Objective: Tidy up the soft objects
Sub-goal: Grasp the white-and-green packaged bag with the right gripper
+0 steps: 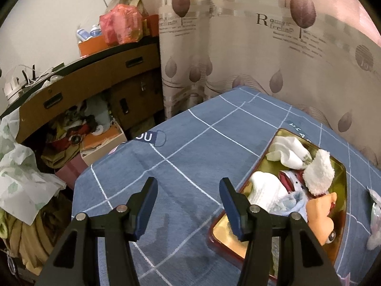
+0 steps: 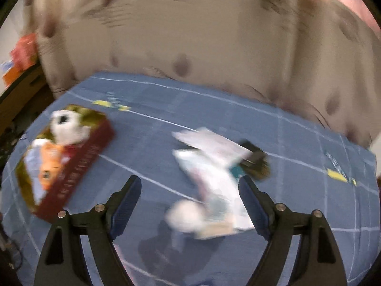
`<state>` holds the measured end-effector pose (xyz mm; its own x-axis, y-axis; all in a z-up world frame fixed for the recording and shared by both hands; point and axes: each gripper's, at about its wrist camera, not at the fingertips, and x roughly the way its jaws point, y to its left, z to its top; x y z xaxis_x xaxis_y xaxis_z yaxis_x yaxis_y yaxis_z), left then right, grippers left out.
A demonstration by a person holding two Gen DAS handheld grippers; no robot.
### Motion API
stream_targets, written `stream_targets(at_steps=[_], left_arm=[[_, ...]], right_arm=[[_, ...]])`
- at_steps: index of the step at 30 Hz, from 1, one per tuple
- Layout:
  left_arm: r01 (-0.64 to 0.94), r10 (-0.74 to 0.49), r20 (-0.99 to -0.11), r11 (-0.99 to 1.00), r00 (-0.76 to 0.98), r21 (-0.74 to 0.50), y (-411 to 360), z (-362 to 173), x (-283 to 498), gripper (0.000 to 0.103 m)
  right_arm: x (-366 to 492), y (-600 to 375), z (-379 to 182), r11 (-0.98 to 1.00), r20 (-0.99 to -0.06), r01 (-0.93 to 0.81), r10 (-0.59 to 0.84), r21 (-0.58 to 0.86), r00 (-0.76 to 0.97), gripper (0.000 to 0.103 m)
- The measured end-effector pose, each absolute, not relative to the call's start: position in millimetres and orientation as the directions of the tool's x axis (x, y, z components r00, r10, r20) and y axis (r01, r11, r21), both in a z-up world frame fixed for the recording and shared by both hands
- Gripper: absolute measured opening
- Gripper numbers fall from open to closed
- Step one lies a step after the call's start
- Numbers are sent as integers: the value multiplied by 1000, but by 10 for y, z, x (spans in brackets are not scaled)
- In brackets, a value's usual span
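We line up on the loose soft pile ahead of the right jaws

Both the right gripper (image 2: 189,191) and left gripper (image 1: 188,191) are spread, empty; we centre the pale pile (image 2: 209,178) between jaws, then carry it to the box (image 2: 78,162).

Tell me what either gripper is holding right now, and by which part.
Nothing. The left gripper is open over bare blue tablecloth; the right gripper is open above the white soft item.

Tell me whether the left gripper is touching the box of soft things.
Apart. In the left wrist view the left gripper hangs open over bare blue tablecloth; its fingertips end in the air, clear of the box beside them.
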<state>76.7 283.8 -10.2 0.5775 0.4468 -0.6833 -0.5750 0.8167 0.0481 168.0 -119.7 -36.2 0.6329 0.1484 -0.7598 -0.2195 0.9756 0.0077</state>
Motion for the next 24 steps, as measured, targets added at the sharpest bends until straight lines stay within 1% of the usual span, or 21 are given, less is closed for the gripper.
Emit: stream_targets(at_steps=[3,6,10,14,17,18,19,20,24], left_arm=[[-562,450,-678,825,581,66,2799,-107,786,55],[-549,450,-671,833,589,77,2762,-109,792,55],[-536,452,-662,840,598,89,2728,-113,810,55],[-523,452,-648,847,613,96,2686,-108,816,55],[-508,464,-632,852,621,126,2624,-106,836,55],[-499,463,-629,856,625,134,2597,-111,848,55],[-491,459,-628,860,628,138,2581,-116,855,55],[-484,456,-628,864,631,140,2563,-121,859,55],[-461,457,-623,871,635,168,2492,-134,887,55]], right_arm=[[1793,-1499,-551,983,-796,-183,129,22,592,82],[1889,-1667,-712,980,-815,-184,166,74,556,82],[2018,-1754,-875,976,-825,-174,206,133,526,82],[2119,-1719,-1005,974,-829,-173,216,146,515,82],[2209,-1704,-1076,971,-824,-178,232,162,517,81],[2214,-1685,-1085,971,-817,-180,230,157,529,79],[2208,-1674,-1091,971,-811,-190,227,145,539,71],[2193,-1654,-1088,970,-806,-202,228,138,546,68],[2094,-1625,-1070,974,-799,-203,198,97,568,62]])
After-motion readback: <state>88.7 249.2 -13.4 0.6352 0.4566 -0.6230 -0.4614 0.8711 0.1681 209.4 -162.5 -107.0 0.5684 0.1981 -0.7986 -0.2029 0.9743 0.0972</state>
